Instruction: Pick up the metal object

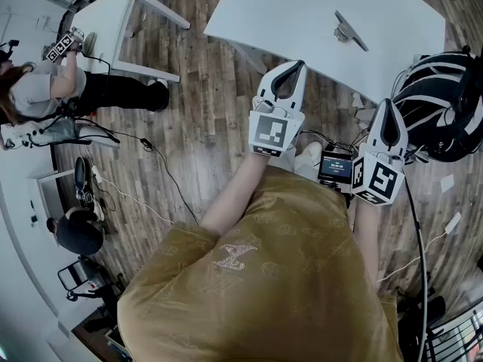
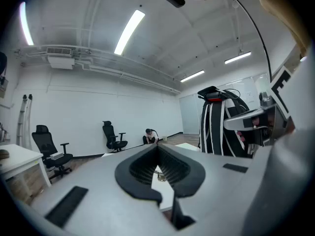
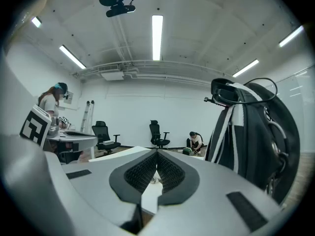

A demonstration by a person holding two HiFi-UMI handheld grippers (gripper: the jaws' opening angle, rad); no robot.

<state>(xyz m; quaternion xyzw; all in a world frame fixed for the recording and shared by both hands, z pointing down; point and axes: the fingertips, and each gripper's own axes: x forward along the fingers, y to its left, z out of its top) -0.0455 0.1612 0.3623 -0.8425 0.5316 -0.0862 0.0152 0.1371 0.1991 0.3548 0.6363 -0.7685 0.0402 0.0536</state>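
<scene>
The metal object (image 1: 349, 32), a small grey angled piece, lies on the white table (image 1: 302, 13) ahead of me. My left gripper (image 1: 299, 64) is held up short of the table's near edge, shut and empty. My right gripper (image 1: 386, 104) hangs lower and to the right, off the table, also shut on nothing. In the left gripper view the metal object (image 2: 159, 175) shows small through the hollow under the joined tips of the left gripper (image 2: 157, 149). The right gripper view shows the metal object (image 3: 154, 180) likewise, far beyond the right gripper (image 3: 157, 154).
A black-and-white striped bag or seat (image 1: 445, 104) stands close on the right. A second white desk (image 1: 113, 21) and a person (image 1: 45, 89) are at the far left. Cables run over the wooden floor (image 1: 196, 127). A small screen device (image 1: 336, 166) sits between my arms.
</scene>
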